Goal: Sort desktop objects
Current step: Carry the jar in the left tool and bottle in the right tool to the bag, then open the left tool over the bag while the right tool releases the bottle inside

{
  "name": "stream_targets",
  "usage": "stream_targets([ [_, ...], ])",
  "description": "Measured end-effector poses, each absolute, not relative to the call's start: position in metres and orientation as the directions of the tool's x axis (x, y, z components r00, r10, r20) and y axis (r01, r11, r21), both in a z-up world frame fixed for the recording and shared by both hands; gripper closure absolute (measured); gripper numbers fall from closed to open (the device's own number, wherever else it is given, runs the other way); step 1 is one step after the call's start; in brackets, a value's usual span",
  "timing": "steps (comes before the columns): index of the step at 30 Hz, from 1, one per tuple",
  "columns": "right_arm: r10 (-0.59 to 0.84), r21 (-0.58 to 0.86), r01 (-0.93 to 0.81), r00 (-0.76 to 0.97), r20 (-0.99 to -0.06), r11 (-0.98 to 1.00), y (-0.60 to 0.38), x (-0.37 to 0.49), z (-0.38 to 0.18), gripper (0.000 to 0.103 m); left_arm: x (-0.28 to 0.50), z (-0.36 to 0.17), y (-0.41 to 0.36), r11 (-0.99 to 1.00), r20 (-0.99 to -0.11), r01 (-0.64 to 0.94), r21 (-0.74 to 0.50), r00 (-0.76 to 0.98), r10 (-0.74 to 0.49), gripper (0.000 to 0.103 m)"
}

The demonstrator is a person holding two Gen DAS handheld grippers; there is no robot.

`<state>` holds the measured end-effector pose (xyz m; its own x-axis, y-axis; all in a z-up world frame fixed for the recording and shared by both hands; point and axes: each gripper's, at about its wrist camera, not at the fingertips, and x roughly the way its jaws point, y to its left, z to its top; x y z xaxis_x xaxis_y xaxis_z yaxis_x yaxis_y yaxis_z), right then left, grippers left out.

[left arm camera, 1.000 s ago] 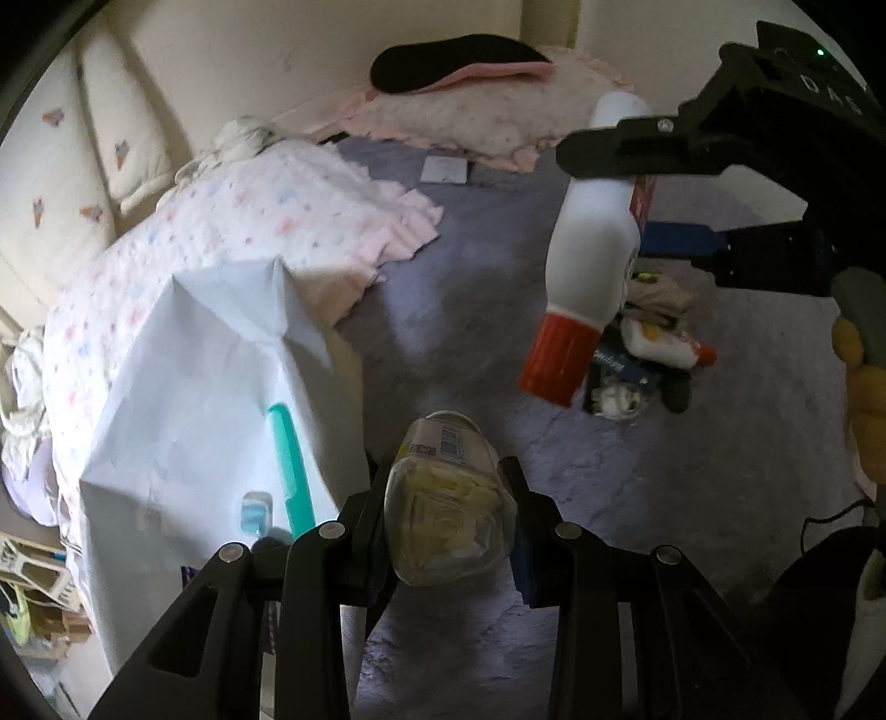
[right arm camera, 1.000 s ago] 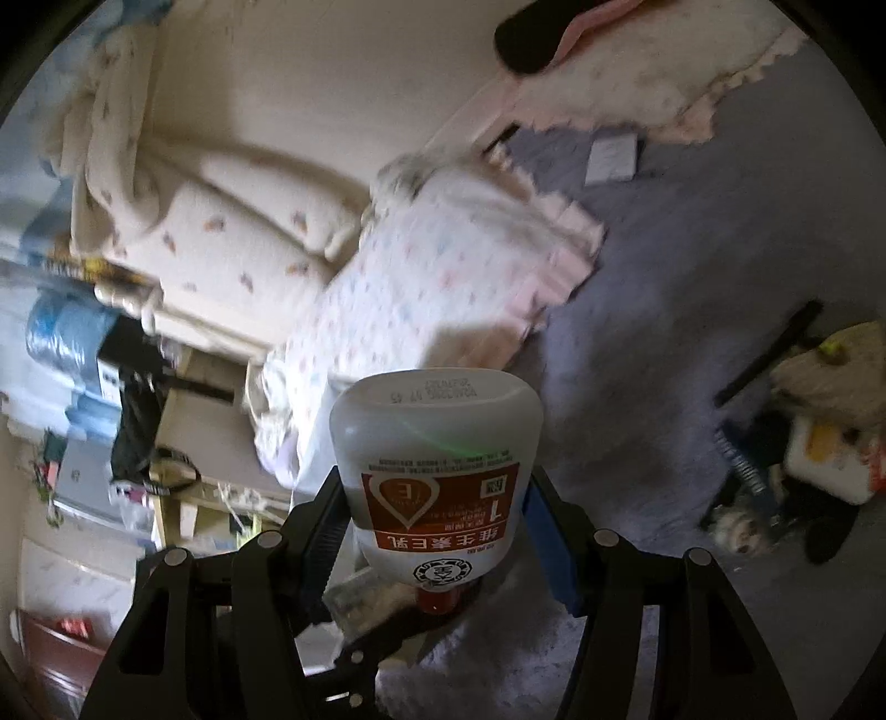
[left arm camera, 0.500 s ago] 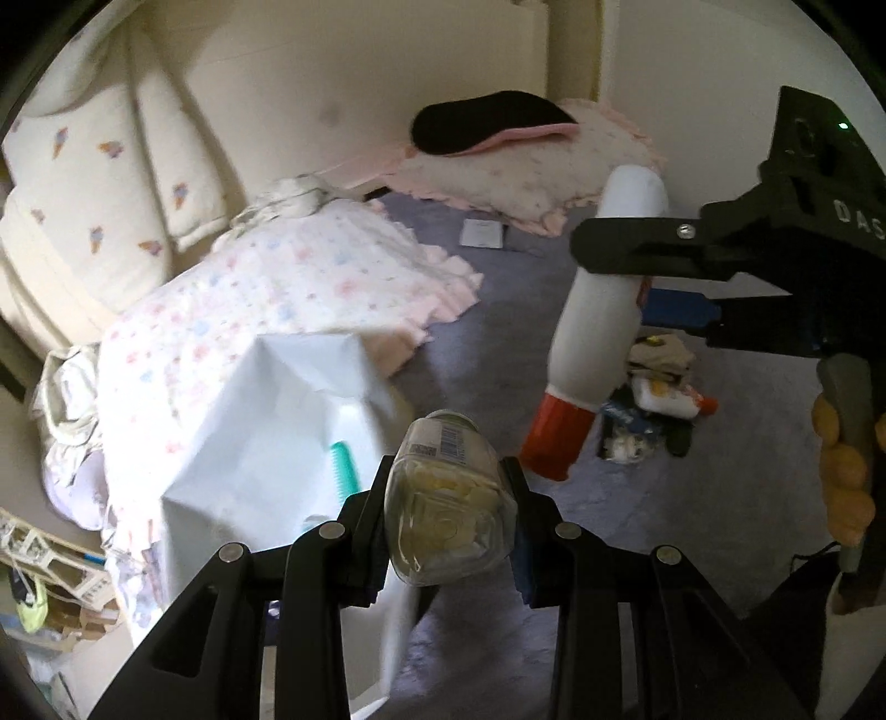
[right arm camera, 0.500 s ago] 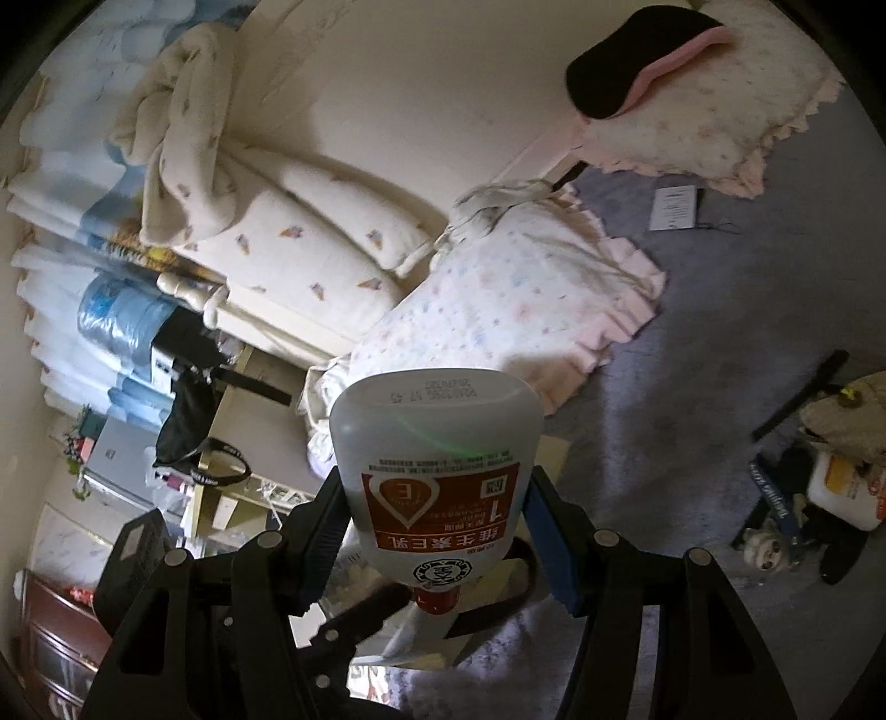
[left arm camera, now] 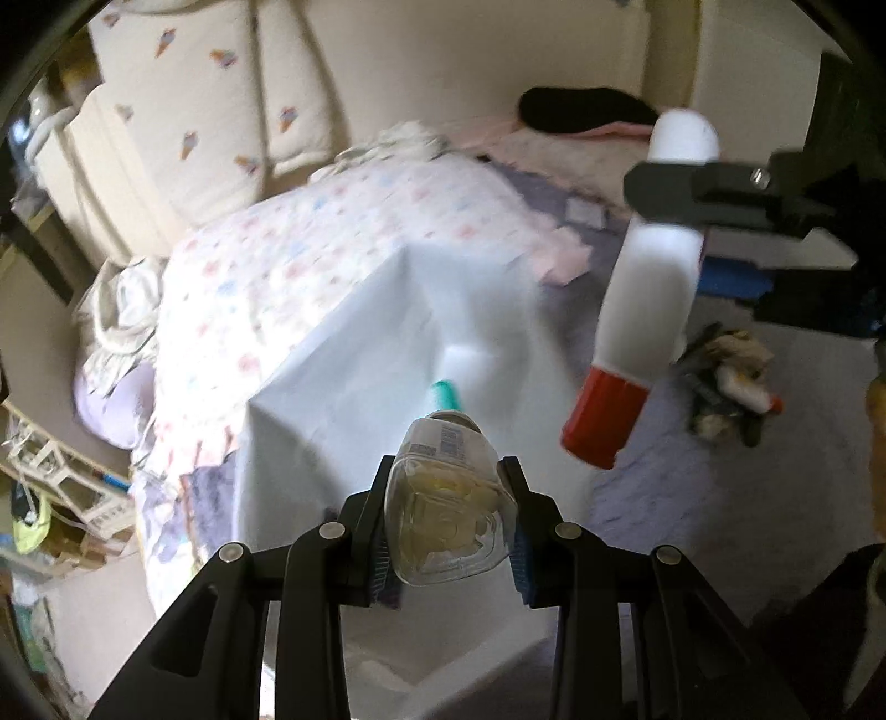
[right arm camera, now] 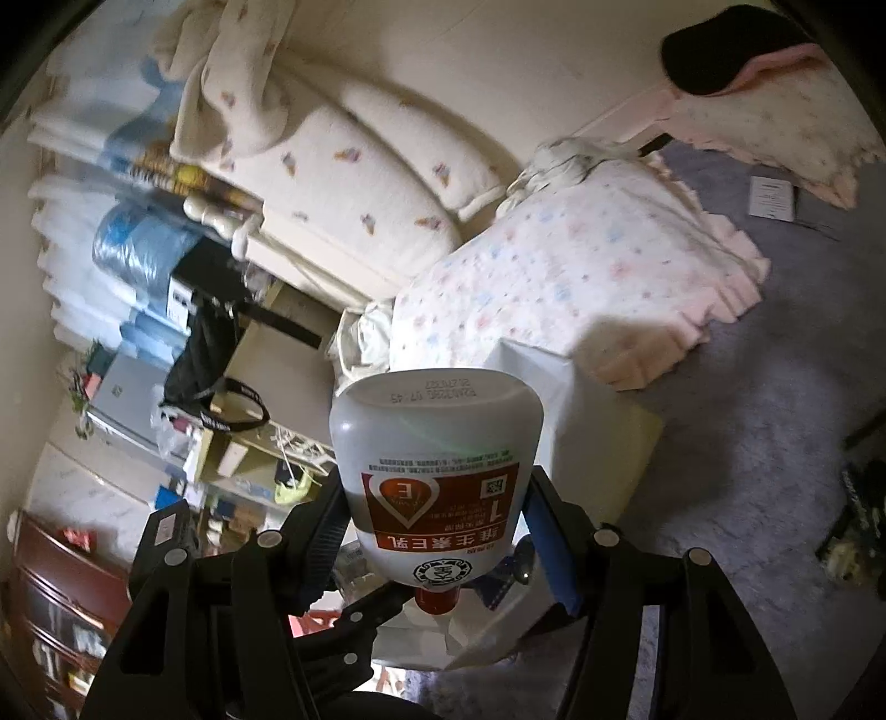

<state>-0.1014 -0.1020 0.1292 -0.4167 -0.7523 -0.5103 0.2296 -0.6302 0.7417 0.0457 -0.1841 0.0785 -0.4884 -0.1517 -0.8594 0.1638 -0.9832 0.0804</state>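
Note:
My left gripper [left arm camera: 447, 487] is shut on a small clear bottle [left arm camera: 448, 504] with yellowish contents, held base toward the camera over a white paper bag [left arm camera: 354, 387]. A teal item [left arm camera: 446, 392] shows in the bag just beyond the bottle. To the right, my right gripper [left arm camera: 684, 238] is shut on a white lotion bottle [left arm camera: 653, 299] whose red cap [left arm camera: 603, 423] points down. In the right wrist view the same white bottle [right arm camera: 437, 443] with its red label sits between the fingers of my right gripper [right arm camera: 437, 526], and the white bag [right arm camera: 559, 387] lies behind and below it.
A floral blanket [left arm camera: 332, 238] lies folded on the grey bedsheet [right arm camera: 747, 432] beyond the bag. A small heap of objects [left arm camera: 725, 376] sits at the right. A frilled pillow [right arm camera: 786, 116] carries a black item [right arm camera: 714, 50]. Cluttered shelves [right arm camera: 111, 399] stand at the left.
Both grippers have moved across and a little up with their bottles. The white bag has slid from the left to right beneath the left gripper. Neither grip has altered.

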Motion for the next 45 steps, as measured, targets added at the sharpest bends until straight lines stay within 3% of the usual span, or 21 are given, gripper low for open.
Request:
stream_targets([
  [12, -0.759, 0.738, 0.220, -0.342, -0.553, -0.637, -0.154, -0.127, 0.066, 0.044, 0.039, 0.008, -0.213, -0.976, -0.912, 0.214, 0.052, -0.389, -0.133, 0.067],
  [13, -0.757, 0.734, 0.221, -0.337, -0.560, -0.642, -0.157, -0.129, 0.061, 0.044, 0.038, 0.005, -0.217, -0.972, -0.919, 0.230, 0.056, -0.369, -0.140, 0.063],
  [15, -0.745, 0.719, 0.225, -0.331, -0.579, -0.658, -0.162, -0.130, 0.054, 0.044, 0.038, 0.000, -0.224, -0.961, -0.927, 0.266, 0.070, -0.340, -0.161, 0.030],
  [16, -0.736, 0.705, 0.233, -0.338, -0.587, -0.669, -0.164, -0.130, 0.053, 0.044, 0.040, 0.001, -0.228, -0.956, -0.922, 0.284, 0.068, -0.349, -0.169, 0.026],
  [21, -0.732, 0.697, 0.239, -0.322, -0.600, -0.676, -0.167, -0.130, 0.050, 0.044, 0.048, 0.008, -0.235, -0.955, -0.910, 0.296, 0.014, -0.392, -0.135, 0.025],
  [29, -0.713, 0.672, 0.246, -0.313, -0.627, -0.698, -0.170, -0.129, 0.049, 0.043, 0.042, 0.007, -0.230, -0.966, -0.909, 0.255, 0.048, -0.390, -0.148, 0.025],
  [32, -0.707, 0.672, 0.231, -0.322, -0.629, -0.703, -0.168, -0.129, 0.049, 0.033, 0.043, 0.007, -0.228, -0.967, -0.910, 0.247, 0.059, -0.384, -0.154, 0.025],
  [36, -0.722, 0.686, 0.243, -0.347, -0.599, -0.686, -0.162, -0.128, 0.056, 0.027, 0.044, 0.006, -0.229, -0.968, -0.911, 0.246, 0.059, -0.384, -0.153, 0.025],
  [45, -0.750, 0.707, 0.267, -0.349, -0.562, -0.654, -0.153, -0.122, 0.070, 0.026, 0.047, 0.018, -0.226, -0.965, -0.889, 0.246, 0.094, -0.415, -0.192, 0.025],
])
